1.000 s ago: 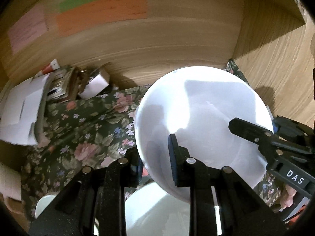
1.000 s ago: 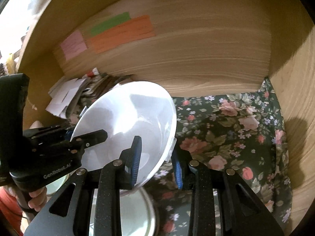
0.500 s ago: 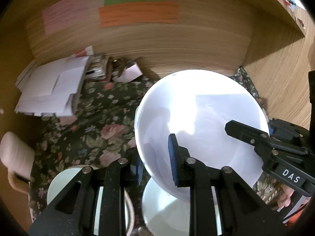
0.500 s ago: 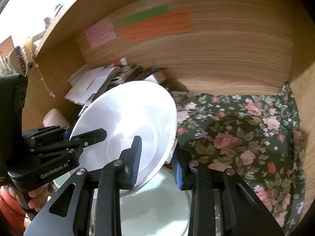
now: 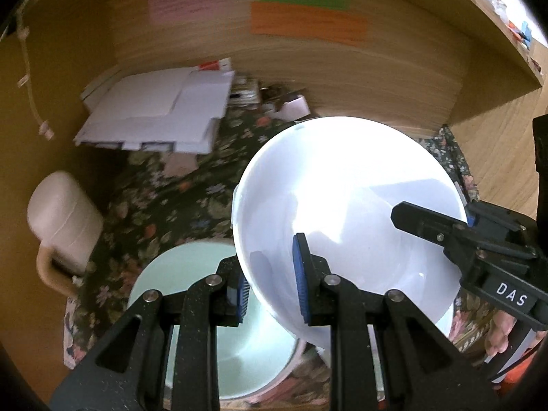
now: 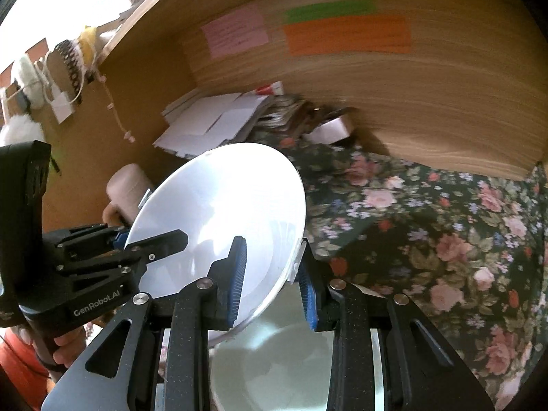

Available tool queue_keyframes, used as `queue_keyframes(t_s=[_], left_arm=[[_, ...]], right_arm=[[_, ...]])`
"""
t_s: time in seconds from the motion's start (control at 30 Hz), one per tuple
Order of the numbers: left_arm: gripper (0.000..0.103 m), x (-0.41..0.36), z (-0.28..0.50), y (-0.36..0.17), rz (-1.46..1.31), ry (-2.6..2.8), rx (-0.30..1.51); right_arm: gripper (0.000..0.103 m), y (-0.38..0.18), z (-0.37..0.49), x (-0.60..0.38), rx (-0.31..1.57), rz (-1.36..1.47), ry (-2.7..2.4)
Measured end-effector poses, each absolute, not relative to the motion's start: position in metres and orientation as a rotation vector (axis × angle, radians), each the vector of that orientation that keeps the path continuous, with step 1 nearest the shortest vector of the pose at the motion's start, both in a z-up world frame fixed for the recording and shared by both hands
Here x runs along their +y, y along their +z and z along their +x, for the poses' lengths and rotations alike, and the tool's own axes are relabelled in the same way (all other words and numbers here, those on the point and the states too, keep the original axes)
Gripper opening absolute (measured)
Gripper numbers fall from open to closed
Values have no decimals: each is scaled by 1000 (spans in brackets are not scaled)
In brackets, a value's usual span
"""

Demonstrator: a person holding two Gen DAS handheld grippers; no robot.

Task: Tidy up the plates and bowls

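A white bowl [image 5: 349,219] hangs tilted in the air, held by its rim from two sides. My left gripper [image 5: 270,284] is shut on its near-left rim, one blue pad inside and one outside. On the opposite rim my right gripper [image 6: 272,281] is shut, and it also shows at the right of the left wrist view as the right gripper [image 5: 435,219]. The white bowl [image 6: 222,226] fills the middle left of the right wrist view, with the left gripper [image 6: 150,239] clamped on its far edge. A pale green bowl [image 5: 191,294] rests on the floral cloth just below, seen too as the green bowl [image 6: 291,370].
A pink mug [image 5: 61,226] stands at the left by the wooden side wall. A stack of white papers [image 5: 157,113] and small clutter lie at the back. Coloured notes [image 5: 308,24] stick to the wooden back wall. Floral cloth [image 6: 445,239] covers the shelf to the right.
Both grippers have carried the white bowl leftward along the shelf. The paper stack and the pink mug have come into view, and the pale green bowl now lies under the white one.
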State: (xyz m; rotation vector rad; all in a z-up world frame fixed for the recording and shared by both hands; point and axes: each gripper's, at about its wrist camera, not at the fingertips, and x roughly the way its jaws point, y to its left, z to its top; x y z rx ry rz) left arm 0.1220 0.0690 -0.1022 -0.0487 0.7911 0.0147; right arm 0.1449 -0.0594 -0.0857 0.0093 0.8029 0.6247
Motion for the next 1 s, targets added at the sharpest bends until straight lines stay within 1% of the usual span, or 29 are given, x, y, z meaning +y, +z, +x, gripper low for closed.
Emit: queue_keyframes(t_s=[0.5,1.0], left_arm=[[23,134,82,-123,-121,113,811],[23,152,73,-148,-148,117,845]], right_arm=[[27,-118,135,6,891,-41,753],[27,-144,138,26,975,-56,777]])
